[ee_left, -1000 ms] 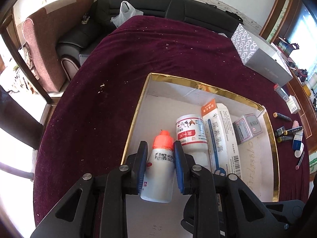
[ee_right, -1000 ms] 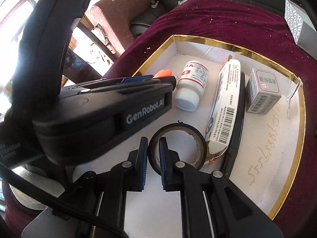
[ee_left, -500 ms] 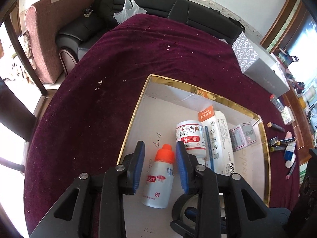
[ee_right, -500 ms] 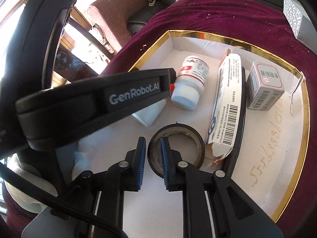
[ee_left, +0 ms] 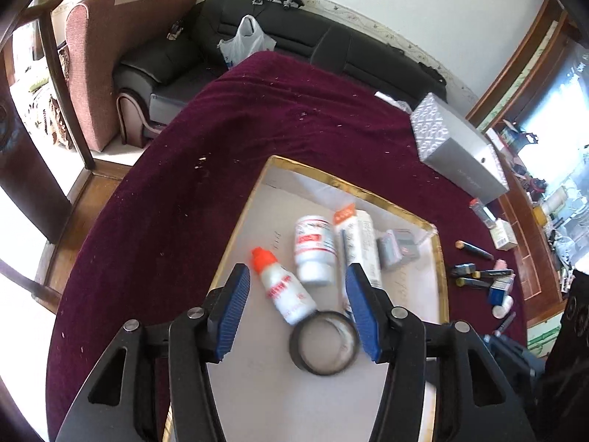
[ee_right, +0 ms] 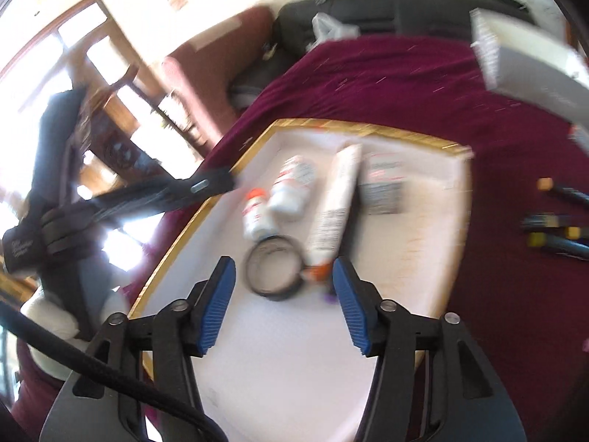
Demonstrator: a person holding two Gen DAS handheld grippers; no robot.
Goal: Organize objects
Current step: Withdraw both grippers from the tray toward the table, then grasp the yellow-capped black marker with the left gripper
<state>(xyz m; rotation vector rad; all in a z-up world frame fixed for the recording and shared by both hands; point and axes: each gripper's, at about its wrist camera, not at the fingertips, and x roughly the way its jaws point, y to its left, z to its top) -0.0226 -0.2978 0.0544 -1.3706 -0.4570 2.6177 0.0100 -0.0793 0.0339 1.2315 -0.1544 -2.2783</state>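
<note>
Both claws are letting go and pulling away from the shallow white cardboard box with the gold-foil rim (ee_left: 440, 254), which is sitting on the tabletop under a dark maroon velvet cloth (ee_left: 228, 140). A second ago the left claw (ee_left: 296, 309) was pinching the small white plastic bottle with the orange cap (ee_left: 283, 287); now its jaws are opening, spread wide with nothing between the blue pads, and the bottle is lying loose on the box floor, tilted, its base just touching the black roll of tape (ee_left: 324, 342). The right claw (ee_right: 283, 304) was clamped on that roll's wall; its jaws are opening too, and the roll (ee_right: 272, 267) is lying flat, free of the pads.

Beside these two, the white round pill jar with the red label (ee_left: 314, 250), the long white carton with the orange end (ee_left: 359, 246) and the small grey box (ee_left: 399, 248) are resting in a row.

So two more items are counting as delivered. The dark pens and small containers (ee_left: 482, 276) scattered on the cloth to the right of the box are probably waiting their turn.
</note>
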